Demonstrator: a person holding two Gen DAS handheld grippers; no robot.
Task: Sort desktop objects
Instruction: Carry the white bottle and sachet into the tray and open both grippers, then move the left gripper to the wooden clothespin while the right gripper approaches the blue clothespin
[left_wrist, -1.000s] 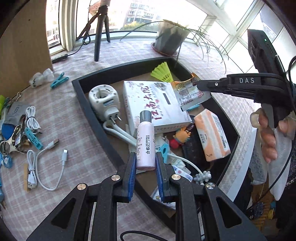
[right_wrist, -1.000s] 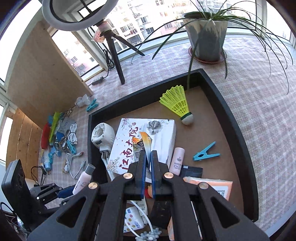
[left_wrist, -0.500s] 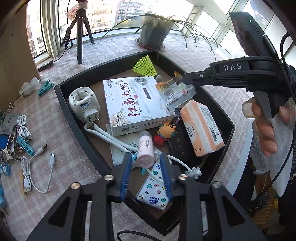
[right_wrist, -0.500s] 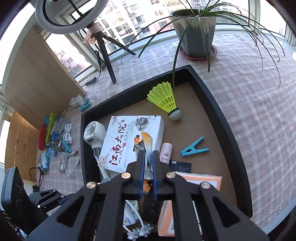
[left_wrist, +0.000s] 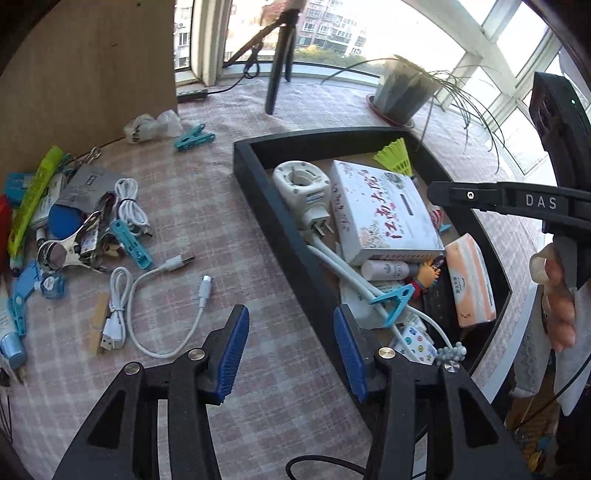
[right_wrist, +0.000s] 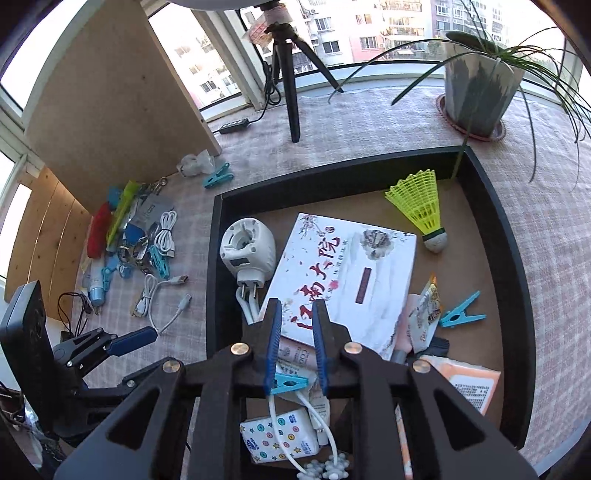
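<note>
My left gripper (left_wrist: 290, 332) hangs over the checked tablecloth just left of the black tray (left_wrist: 258, 206); its jaws are opening and nothing is between them. The small pink bottle (left_wrist: 384, 269) lies on its side in the tray, against the white box (left_wrist: 380, 210). My right gripper (right_wrist: 297, 325) hovers over the near edge of the white box (right_wrist: 343, 273); its jaws are opening too, with nothing held. The snack packet (right_wrist: 426, 314) lies in the tray at the box's right side, next to a blue clothespin (right_wrist: 461, 315).
Loose cables (left_wrist: 159, 295), clips and small items are scattered on the cloth at left. The tray also holds a plug adapter (right_wrist: 247, 247), a yellow shuttlecock (right_wrist: 421, 206) and tissue packs. A tripod (right_wrist: 288, 74), plant pot (right_wrist: 476, 92) and wooden board (right_wrist: 110, 103) stand behind.
My left gripper let go of the pink bottle, which now lies in the tray, and swung left over the cloth. My right gripper released the snack packet and shifted left over the box.
</note>
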